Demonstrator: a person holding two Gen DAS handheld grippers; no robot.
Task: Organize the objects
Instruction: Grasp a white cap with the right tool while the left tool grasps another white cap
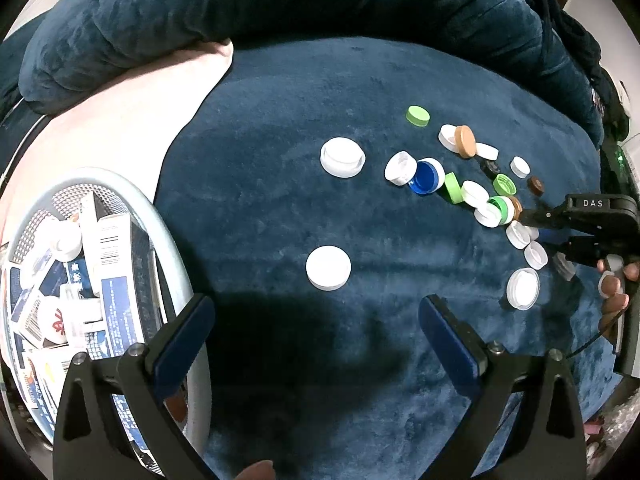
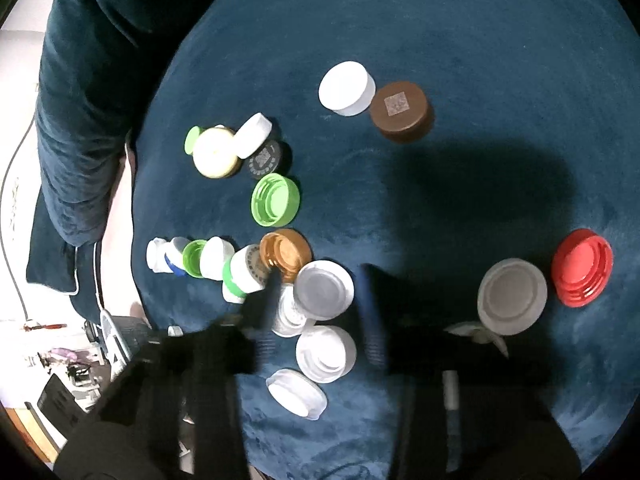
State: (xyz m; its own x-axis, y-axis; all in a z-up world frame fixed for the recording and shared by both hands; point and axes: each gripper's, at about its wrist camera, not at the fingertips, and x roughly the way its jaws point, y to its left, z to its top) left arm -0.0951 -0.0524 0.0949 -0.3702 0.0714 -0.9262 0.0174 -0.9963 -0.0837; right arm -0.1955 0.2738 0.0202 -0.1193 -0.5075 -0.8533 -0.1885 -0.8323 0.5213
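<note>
Caps [image 2: 320, 300] crowd the right hand-held gripper [image 2: 320, 304], blurred, seemingly narrowed around one; lift straight. Left hand-held gripper [image 1: 316, 328] gapes wide.

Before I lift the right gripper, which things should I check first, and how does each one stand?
1. Right gripper shut on clear cap: ok, though the picture is blurred.
2. Clear cap apart from its neighbours: not ok; orange cap sits against it.
3. Left gripper open and empty: ok.
4. Room left in basket: cannot tell; boxes crowd it.
</note>
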